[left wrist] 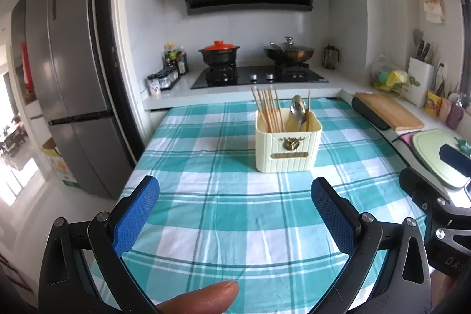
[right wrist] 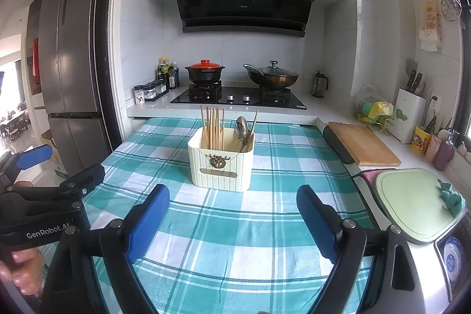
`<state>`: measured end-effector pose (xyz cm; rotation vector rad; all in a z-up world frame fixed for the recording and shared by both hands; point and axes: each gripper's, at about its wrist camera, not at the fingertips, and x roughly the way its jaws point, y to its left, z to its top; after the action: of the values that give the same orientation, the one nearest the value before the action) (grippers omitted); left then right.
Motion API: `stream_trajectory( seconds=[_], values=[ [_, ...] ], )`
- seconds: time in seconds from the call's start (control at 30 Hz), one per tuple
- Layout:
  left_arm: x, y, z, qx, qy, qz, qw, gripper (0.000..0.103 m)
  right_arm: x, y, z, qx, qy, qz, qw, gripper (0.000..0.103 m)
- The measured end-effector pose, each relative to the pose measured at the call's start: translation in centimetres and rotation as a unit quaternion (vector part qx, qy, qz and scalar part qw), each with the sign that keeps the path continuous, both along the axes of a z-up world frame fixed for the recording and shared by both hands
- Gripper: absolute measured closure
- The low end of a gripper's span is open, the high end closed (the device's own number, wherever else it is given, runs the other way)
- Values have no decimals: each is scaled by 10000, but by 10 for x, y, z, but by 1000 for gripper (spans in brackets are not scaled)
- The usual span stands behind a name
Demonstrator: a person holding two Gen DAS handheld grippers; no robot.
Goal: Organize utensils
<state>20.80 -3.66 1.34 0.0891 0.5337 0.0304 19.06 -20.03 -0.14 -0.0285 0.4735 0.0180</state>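
Both the left tongs (left wrist: 235,190) and the right tongs (right wrist: 232,196) are wide apart and hold nothing, and the cream utensil box (left wrist: 287,143) with chopsticks (left wrist: 268,108) and spoons (left wrist: 298,108) stands at twelve o'clock on the checked surface (left wrist: 206,211).

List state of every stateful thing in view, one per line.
Left gripper: open, empty.
Right gripper: open, empty.
Holder: upright on the cloth, holding utensils.
Chopsticks: standing in holder's left side.
Spoon: standing in holder's right side.
Clay pot: lid on.
Wok: lid on.
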Motion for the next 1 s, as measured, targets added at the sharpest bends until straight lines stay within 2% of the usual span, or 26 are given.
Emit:
stream_trajectory(
  seconds=[0.37, 1.0],
  values=[
    [6, 2, -6, -59, 126, 39, 9999, 0, 0, 5, 0, -100, 10, -44, 9999, 13],
    [3, 1, -3, -43, 79, 55, 9999, 0, -1, 9, 2, -105, -15, 6, 9999, 13]
  ],
)
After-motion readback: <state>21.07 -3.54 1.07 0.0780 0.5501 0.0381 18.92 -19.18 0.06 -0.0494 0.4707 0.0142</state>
